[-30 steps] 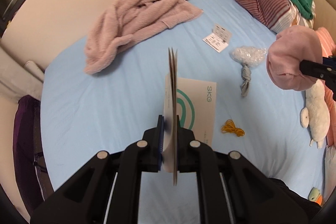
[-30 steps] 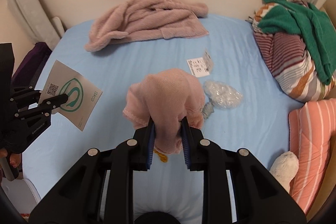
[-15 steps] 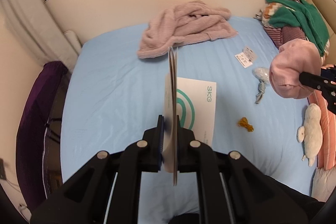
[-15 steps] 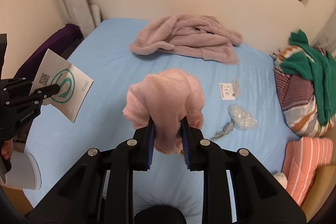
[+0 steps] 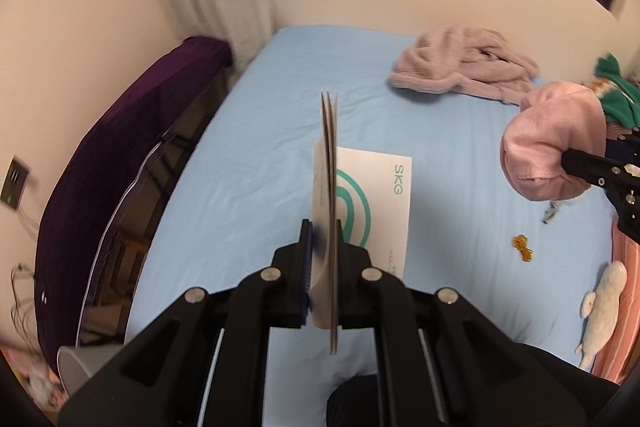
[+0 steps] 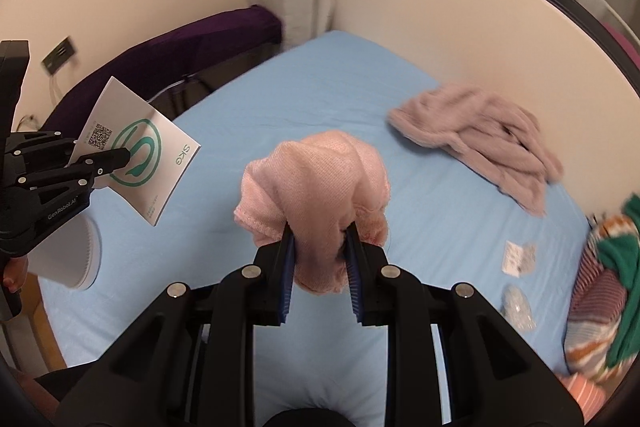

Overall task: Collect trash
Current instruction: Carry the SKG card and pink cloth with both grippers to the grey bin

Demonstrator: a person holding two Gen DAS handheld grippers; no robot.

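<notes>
My left gripper (image 5: 323,227) is shut on a white booklet (image 5: 372,195) with a green ring logo, held edge-on above the blue bed (image 5: 260,147). In the right wrist view the same booklet (image 6: 136,151) hangs at the left in that gripper (image 6: 124,155). My right gripper (image 6: 320,231) is shut on a bunched pink knit cloth (image 6: 316,179), which shows at the right of the left wrist view as the pink cloth (image 5: 556,143). A white bin (image 6: 70,255) stands below the left gripper beside the bed, and its rim shows as the bin (image 5: 74,367) at lower left.
On the bed lie a pink fleece robe (image 6: 480,135), a paper tag (image 6: 520,257), a clear plastic wad (image 6: 518,307), a small orange scrap (image 5: 522,247) and a white plush toy (image 5: 600,307). Striped and green bedding (image 6: 604,279) is piled at right. A purple cover (image 5: 104,163) drapes furniture at left.
Both grippers have swung left and risen, still holding the booklet and the pink cloth. The views now take in the bed's left edge, the purple cover and the white bin.
</notes>
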